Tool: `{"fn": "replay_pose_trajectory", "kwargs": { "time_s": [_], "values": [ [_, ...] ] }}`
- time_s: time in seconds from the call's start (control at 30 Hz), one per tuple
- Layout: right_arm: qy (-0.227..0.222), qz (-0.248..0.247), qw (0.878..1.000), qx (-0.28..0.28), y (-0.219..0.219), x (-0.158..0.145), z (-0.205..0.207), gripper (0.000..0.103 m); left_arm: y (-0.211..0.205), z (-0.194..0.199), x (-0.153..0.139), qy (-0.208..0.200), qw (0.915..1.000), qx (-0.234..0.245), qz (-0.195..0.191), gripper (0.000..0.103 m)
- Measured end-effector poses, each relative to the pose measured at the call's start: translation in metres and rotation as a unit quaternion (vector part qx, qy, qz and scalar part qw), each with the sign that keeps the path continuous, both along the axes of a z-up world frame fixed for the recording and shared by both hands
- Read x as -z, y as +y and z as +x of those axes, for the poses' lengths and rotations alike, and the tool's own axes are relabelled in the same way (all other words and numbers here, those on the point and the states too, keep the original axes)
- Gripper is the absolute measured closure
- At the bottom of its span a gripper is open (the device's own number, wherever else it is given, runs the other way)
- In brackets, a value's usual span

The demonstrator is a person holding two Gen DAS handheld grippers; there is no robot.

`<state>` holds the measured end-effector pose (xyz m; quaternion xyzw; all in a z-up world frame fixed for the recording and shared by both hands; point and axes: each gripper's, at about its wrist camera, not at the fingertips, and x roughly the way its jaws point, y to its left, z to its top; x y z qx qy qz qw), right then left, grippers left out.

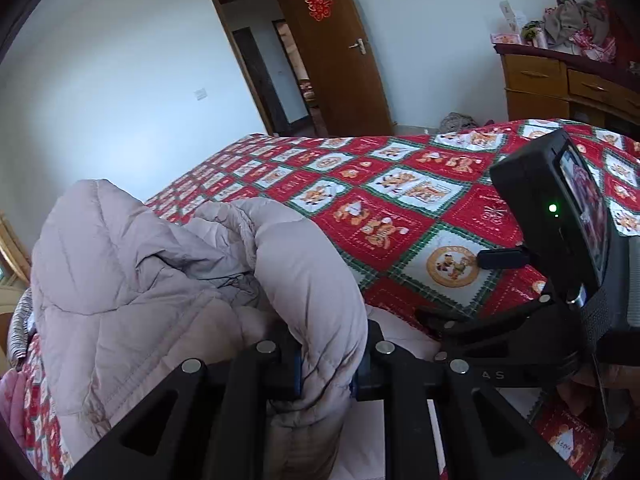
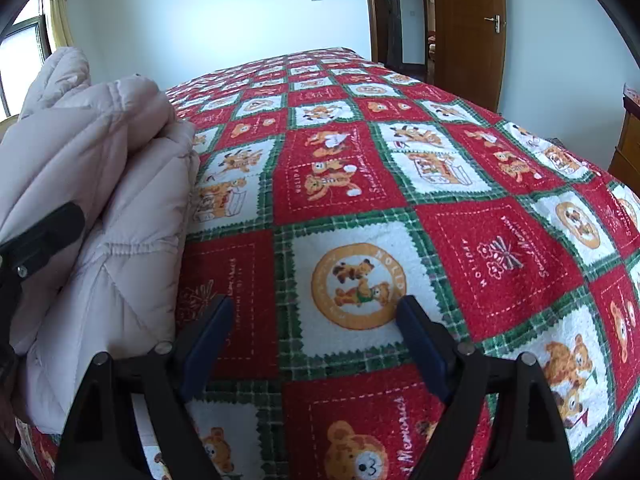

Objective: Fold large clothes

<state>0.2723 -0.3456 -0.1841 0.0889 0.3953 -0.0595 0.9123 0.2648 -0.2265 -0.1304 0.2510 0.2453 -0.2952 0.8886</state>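
Left gripper (image 1: 326,368) is clamped on a thick quilted fold of the pale pink puffer jacket (image 1: 132,280); padding bulges up and over between the two black fingers (image 1: 256,376), blue pads pressed into the fabric on both sides. Jacket is bunched and lifted in a heap on the left part of the left wrist view, its lower edge draping down past the fingers. It sits on the bed, over the red, white and green teddy-bear patchwork blanket (image 1: 400,200).

Right gripper (image 2: 314,320) is spread wide, nothing between the fingers, blue pads (image 2: 208,336) apart over a white patch with an orange bear medallion. It hovers just above or on the blanket (image 2: 440,152); can't tell contact. The jacket (image 2: 100,184) lies folded in layers just left of the right gripper's left finger, near but not touching as far as I can see. A black part of the left rig (image 2: 40,236) shows in front of the jacket at that edge.

From the left wrist, the right rig's camera body (image 1: 560,216) is visible at right with a green LED lit.

Background: open wooden door (image 1: 332,48) with a red paper ornament, wooden dresser (image 1: 560,84) piled with clothes, window (image 2: 20,48) with yellow curtain far left.
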Motion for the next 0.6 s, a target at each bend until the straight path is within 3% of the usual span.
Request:
{"fn": "replay_pose_trajectory", "kwargs": {
  "time_s": [0.23, 0.33, 0.43, 0.47, 0.5, 0.6],
  "values": [
    [-0.003, 0.001, 1.000, -0.001, -0.001, 0.003, 0.000, 0.017, -0.018, -0.009, 0.008, 0.007, 0.9983, 0.049, 0.030, 0.087],
    [-0.003, -0.001, 1.000, -0.001, -0.001, 0.003, 0.000, 0.016, -0.019, -0.019, -0.001, -0.034, 0.9979, 0.042, 0.037, 0.078],
    [0.000, -0.010, 1.000, -0.002, 0.002, 0.004, 0.000, 0.015, -0.011, -0.038, -0.033, -0.078, 0.9959, 0.046, -0.003, 0.047],
    [0.001, -0.013, 1.000, -0.002, 0.002, 0.005, 0.001, 0.014, -0.005, -0.046, -0.046, -0.103, 0.9934, 0.044, -0.021, 0.028],
    [0.002, -0.013, 1.000, -0.003, 0.002, 0.005, 0.001, 0.014, 0.003, -0.052, -0.060, -0.134, 0.9895, 0.033, -0.041, 0.016],
    [0.001, -0.012, 1.000, -0.003, 0.002, 0.004, 0.001, 0.014, 0.034, -0.041, -0.093, -0.163, 0.9825, -0.022, -0.088, 0.011]
  ]
}}
